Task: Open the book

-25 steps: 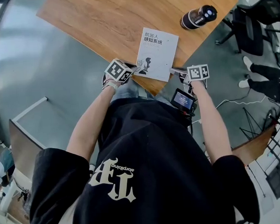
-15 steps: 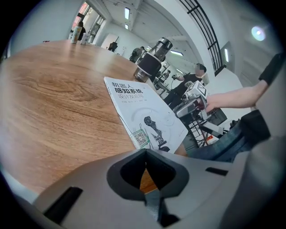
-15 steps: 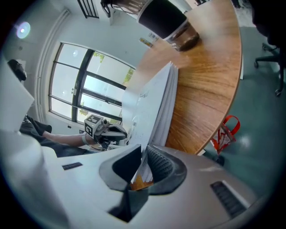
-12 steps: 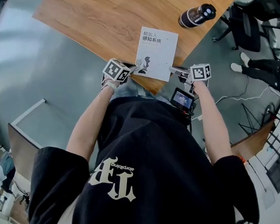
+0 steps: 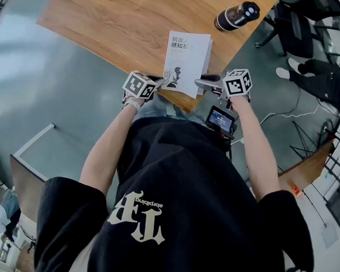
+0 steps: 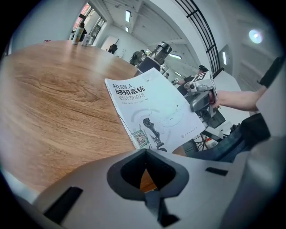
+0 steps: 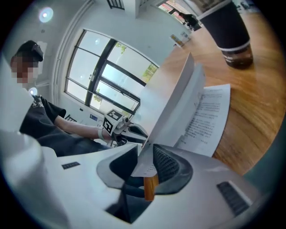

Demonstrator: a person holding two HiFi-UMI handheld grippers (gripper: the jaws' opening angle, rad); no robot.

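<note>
A white paperback book (image 5: 188, 59) with a black title lies at the near edge of the brown wooden tabletop (image 5: 111, 27). The right gripper (image 5: 201, 82) has the front cover (image 7: 172, 98) raised steeply off the printed first page (image 7: 208, 120). Its fingers have just been spreading, and the cover seems to lean on one ribbed pad, unclamped. The left gripper (image 5: 164, 80) sits at the book's near left corner, fingers pressed together on nothing.

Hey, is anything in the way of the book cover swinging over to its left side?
Nearly nothing. The jaws of the right gripper, which have just been opening, have the raised cover between them. Left of the spine is bare table; only the left gripper, by the near left corner, may sit close to the swing.
</note>
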